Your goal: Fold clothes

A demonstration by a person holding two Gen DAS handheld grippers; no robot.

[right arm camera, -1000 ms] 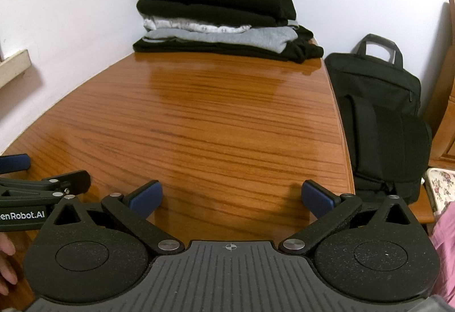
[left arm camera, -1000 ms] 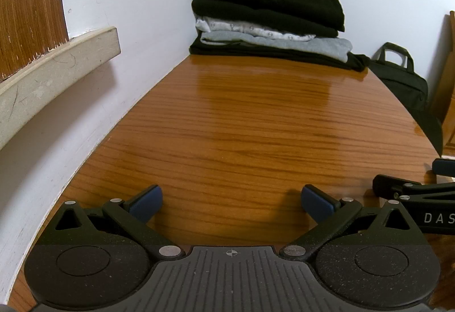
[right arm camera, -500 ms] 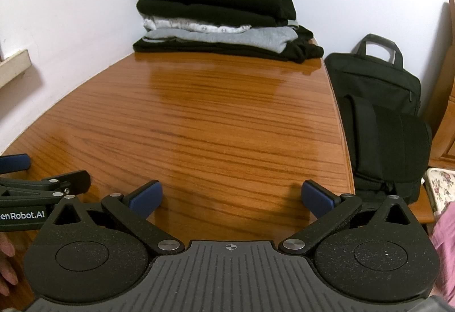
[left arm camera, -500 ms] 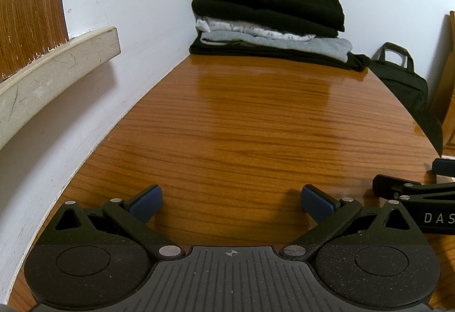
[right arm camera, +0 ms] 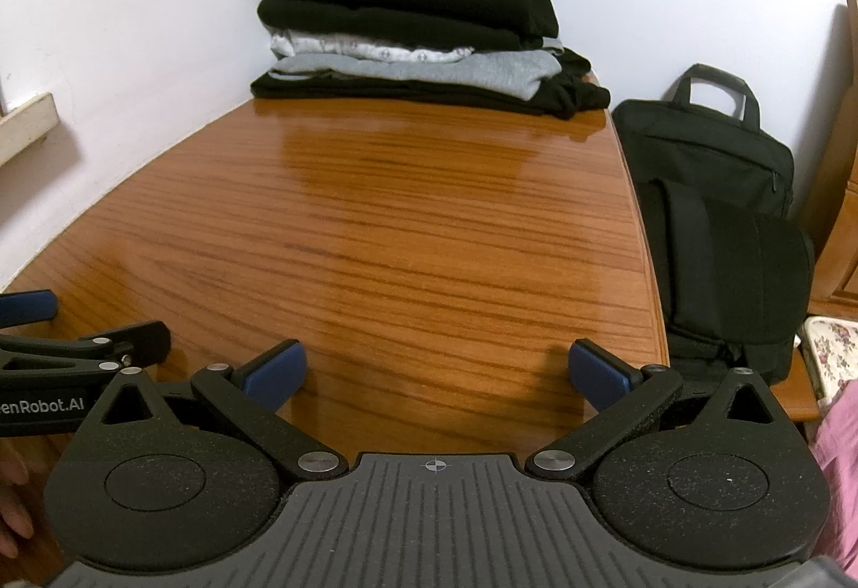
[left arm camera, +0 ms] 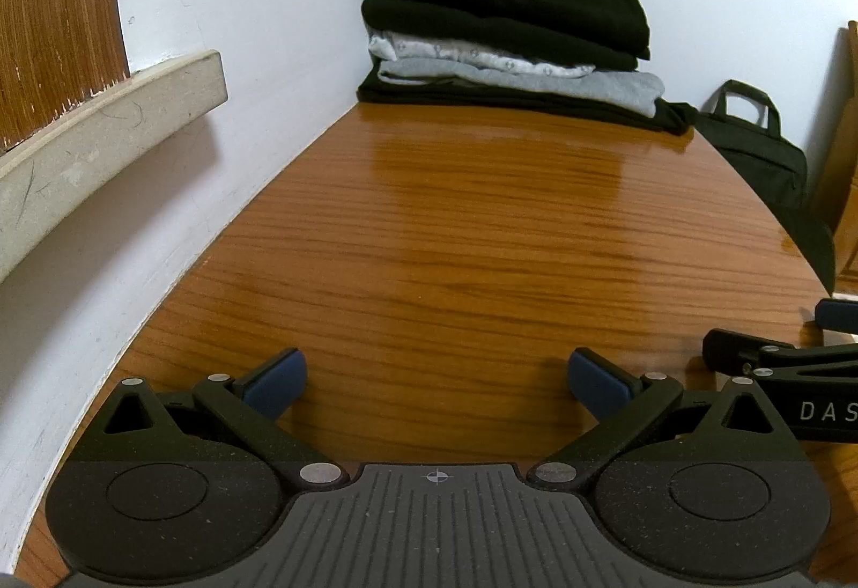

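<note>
- Progress: looks finished or between garments (a judgement); no loose garment shows anywhere near either gripper.
- Left gripper [left arm camera: 437, 376]: jaws wide apart, nothing between them, only bare wooden table [left arm camera: 482, 255] under and ahead of the blue pads.
- Right gripper [right arm camera: 437, 373]: same, jaws spread wide and empty, low over the table's near end, just beside the left one.
- Folded clothes stack [right arm camera: 423, 8]: well ahead of both sets of jaws, at the table's far end against the wall; black pieces on top, white patterned and grey layers under them, black at the bottom (bottom piece spills a bit to the right).
- Black bag [right arm camera: 718, 212]: off the table, right of the right jaws, not part of the task.
- Left to do: cannot tell if more clothes wait out of view; if so, the next one has to be fetched first.
</note>
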